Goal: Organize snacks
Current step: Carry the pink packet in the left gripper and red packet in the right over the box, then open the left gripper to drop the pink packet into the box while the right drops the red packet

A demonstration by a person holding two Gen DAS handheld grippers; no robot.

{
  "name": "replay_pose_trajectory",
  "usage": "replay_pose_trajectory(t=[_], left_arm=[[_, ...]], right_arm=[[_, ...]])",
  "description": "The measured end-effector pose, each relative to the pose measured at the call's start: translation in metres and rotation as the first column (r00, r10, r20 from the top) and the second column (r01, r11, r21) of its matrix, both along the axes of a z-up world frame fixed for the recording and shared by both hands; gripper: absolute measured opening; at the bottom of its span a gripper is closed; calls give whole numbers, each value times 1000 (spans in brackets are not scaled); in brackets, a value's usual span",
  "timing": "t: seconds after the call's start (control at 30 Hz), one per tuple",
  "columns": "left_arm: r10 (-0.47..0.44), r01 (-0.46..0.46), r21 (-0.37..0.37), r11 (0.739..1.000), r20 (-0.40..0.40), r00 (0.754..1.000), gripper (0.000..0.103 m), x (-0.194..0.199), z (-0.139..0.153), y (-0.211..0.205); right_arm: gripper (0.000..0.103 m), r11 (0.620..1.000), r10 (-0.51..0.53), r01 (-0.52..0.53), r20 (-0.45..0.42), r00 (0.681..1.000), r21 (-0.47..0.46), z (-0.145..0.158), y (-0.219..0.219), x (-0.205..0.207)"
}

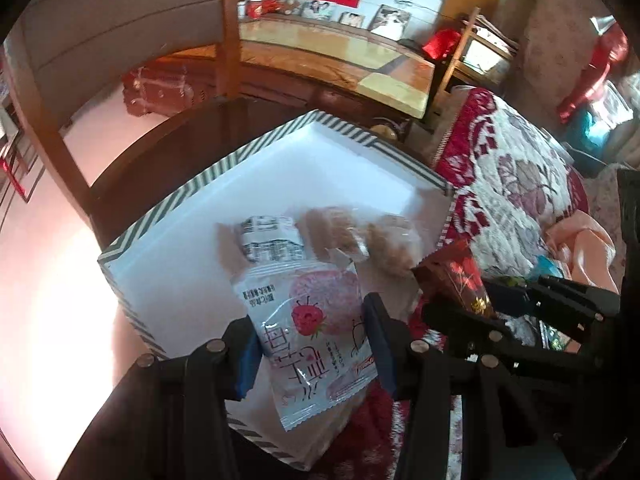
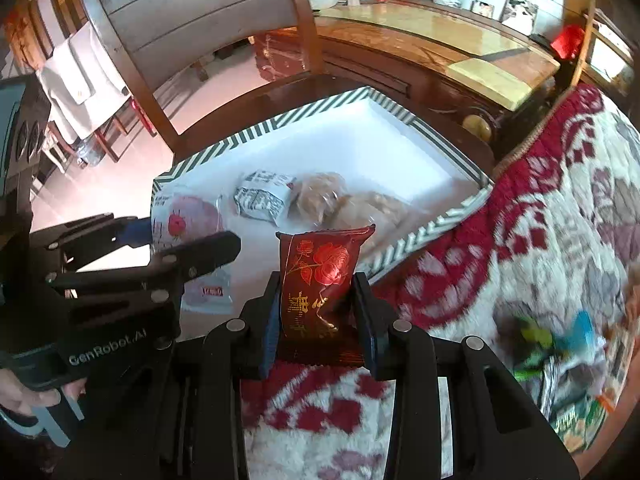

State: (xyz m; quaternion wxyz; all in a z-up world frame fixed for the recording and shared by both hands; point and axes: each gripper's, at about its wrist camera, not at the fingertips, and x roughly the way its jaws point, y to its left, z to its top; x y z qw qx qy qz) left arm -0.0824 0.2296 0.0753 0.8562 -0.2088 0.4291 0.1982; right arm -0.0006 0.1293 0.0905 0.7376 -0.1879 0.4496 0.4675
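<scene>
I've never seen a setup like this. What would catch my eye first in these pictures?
Probably the two black handheld grippers, each clamping a snack: the left gripper holds a white strawberry packet over a striped-rimmed white box, the right gripper a dark red rose-printed packet above a red-and-cream blanket. A few wrapped snacks already lie inside the box.

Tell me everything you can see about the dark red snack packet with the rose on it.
The dark red packet is a glossy foil pillow pack printed with a red and gold rose and gold characters, its top edge crimped. It stands upright, clamped at its sides between the right gripper jaws, above the red-and-white blanket, just short of the striped box.
</scene>
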Motion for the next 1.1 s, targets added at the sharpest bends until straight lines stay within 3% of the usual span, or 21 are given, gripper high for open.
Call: replay_pose_trajectory(t=[0.37,0.7,0.83,0.93,1.1], left_arm=[[68,-69,-13,998,-53,996,50,-4,-22,29],[111,-112,0,994,-105,988,51,-2,-36,40],[140,-140,9,990,-115,983,63,-6,-37,43],[150,-150,13,989,-103,983,74,-8,-35,43],[145,-141,59,988,-54,988,84,-11,-19,26]], right_arm=[[32,998,50,-53,-52,997,-47,-26,44,7],[33,997,54,-59,-84,995,-57,-45,56,9],[42,998,50,-52,-79,996,-32,-41,55,9],[43,999,37,-38,-69,997,-18,-37,49,9],[45,998,-3,6,-50,999,63,-16,21,0]])
